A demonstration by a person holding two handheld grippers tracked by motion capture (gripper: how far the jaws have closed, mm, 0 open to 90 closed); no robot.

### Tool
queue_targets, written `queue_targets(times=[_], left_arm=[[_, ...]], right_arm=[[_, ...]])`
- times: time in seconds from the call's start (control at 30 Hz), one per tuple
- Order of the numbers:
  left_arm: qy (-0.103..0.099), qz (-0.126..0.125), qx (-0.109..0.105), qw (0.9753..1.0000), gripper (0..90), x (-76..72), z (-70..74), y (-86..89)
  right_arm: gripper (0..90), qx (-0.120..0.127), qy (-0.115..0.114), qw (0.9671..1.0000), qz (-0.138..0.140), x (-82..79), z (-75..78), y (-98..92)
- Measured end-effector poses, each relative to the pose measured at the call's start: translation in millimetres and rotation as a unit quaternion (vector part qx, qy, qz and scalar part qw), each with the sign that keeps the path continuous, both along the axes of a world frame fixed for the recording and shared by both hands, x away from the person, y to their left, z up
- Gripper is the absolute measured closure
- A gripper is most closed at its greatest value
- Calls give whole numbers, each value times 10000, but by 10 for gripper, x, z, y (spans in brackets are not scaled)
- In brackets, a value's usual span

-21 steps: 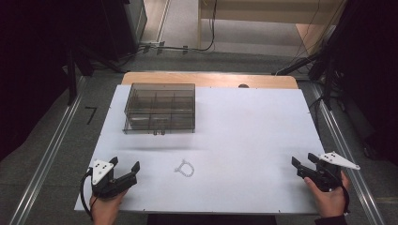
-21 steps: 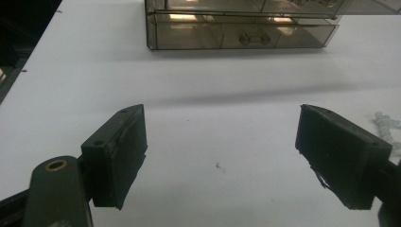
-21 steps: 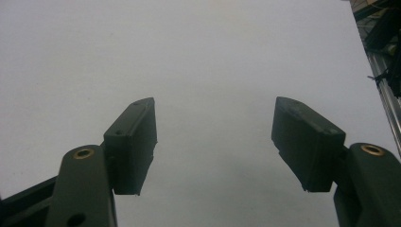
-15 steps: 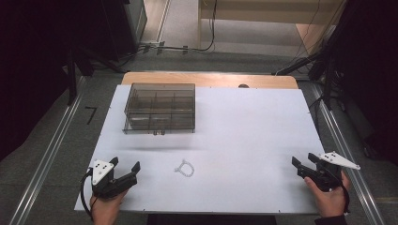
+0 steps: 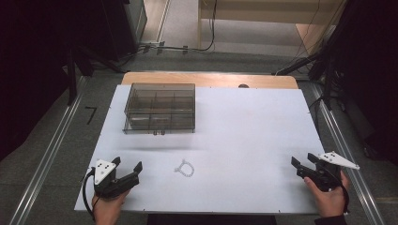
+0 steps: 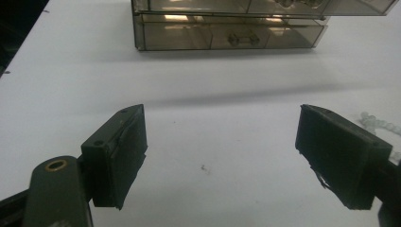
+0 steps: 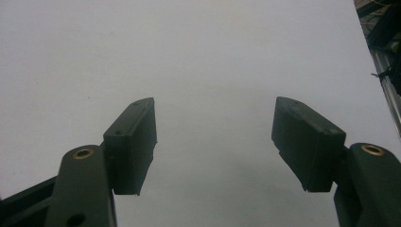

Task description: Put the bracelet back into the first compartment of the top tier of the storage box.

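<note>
A small white bead bracelet [image 5: 184, 168] lies on the white table [image 5: 244, 131] near the front, left of centre; its beads [image 6: 378, 124] peek in at the right edge of the left gripper view. A smoky clear compartment box [image 5: 160, 108] stands closed at the back left, its front latch side [image 6: 227, 38] facing me. My left gripper [image 5: 126, 167] rests at the front left corner, open and empty, a short way left of the bracelet. My right gripper [image 5: 303, 161] sits at the front right edge, open, with bare table between its jaws [image 7: 215, 142].
A wooden board edge [image 5: 211, 78] runs behind the white sheet. Metal rails [image 5: 44, 159] flank the table on both sides, with cables on the floor beyond. The right edge of the sheet [image 7: 373, 56] lies close to my right gripper.
</note>
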State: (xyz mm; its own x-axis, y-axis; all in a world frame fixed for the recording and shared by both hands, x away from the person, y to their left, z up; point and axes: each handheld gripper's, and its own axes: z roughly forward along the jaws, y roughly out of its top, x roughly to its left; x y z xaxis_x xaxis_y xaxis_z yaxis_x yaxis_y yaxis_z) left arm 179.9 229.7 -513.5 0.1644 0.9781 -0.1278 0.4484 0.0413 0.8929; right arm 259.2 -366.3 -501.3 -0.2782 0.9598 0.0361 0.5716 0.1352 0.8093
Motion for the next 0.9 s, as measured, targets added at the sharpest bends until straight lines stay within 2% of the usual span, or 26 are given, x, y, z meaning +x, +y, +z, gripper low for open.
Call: queue_targets(times=[0.4,0.9], left_arm=[[31,-133,-23,9999,184,26,11,-113],[110,-337,85,9993,191,77,-5,-278]], right_arm=[[298,22,17,10000,-3,1,-1,8],[298,17,21,10000,22,7,-6,8]])
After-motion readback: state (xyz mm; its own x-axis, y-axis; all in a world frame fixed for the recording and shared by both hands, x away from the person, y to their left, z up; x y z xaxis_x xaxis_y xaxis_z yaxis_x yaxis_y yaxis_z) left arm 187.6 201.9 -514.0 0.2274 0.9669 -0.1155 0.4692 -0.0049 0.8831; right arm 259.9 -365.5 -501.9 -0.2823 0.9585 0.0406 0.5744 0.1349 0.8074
